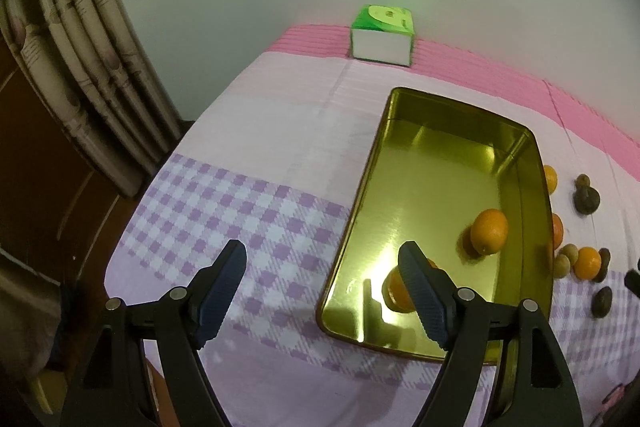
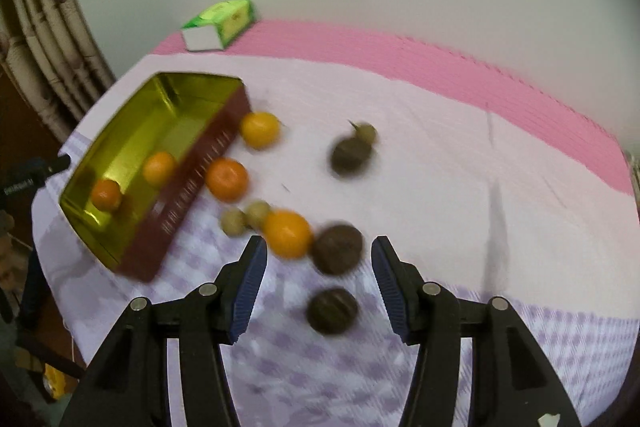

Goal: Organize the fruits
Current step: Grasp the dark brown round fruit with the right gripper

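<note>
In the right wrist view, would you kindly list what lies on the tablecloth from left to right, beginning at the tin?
Gold-lined rectangular metal tin with dark red sides → orange round fruit beside the tin's wall → large dark brown round fruit farther back.

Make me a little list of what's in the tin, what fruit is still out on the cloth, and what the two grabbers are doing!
tin: gold tin holds two oranges
oranges outside: three on the tablecloth, at
other fruit outside: dark brown fruits and small pale ones
left hand-held gripper: open, empty
right hand-held gripper: open, empty, above the dark brown fruits
back edge: green tissue box
</note>
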Demonstrator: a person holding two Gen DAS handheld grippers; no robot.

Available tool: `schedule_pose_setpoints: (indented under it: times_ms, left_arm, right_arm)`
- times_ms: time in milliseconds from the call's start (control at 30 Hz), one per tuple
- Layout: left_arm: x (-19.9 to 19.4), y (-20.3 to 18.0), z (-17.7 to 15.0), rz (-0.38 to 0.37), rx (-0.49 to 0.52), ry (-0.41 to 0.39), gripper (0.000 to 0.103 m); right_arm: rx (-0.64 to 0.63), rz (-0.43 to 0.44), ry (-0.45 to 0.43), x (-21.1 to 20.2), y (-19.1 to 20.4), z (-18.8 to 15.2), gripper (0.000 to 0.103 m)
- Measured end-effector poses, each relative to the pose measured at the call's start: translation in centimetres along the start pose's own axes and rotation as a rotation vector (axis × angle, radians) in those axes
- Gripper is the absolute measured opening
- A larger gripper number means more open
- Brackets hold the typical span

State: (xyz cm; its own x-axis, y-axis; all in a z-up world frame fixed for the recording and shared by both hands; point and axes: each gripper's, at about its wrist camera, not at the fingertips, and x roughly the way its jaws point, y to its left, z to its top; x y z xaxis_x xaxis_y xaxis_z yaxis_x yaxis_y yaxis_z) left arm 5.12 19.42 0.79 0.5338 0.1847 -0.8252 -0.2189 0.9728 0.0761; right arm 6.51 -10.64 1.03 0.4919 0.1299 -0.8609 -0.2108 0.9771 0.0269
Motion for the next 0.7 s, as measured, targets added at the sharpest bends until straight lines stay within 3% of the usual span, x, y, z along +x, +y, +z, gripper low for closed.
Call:
schedule_pose_setpoints:
  times_ms: [300,700]
  left_arm:
    - [0.1,-0.8,-0.3,-0.004,0.032,0.003,0.079]
    - [0.3,-2.1,-0.6,-0.013,0.084,0.006,0.079]
  right_arm:
    - [0.025,0.027,0.056,1.6,-0.2,-3.5,0.052]
    - [0.053,0.047,0.083,4.3,0.4,-4.0,0.048]
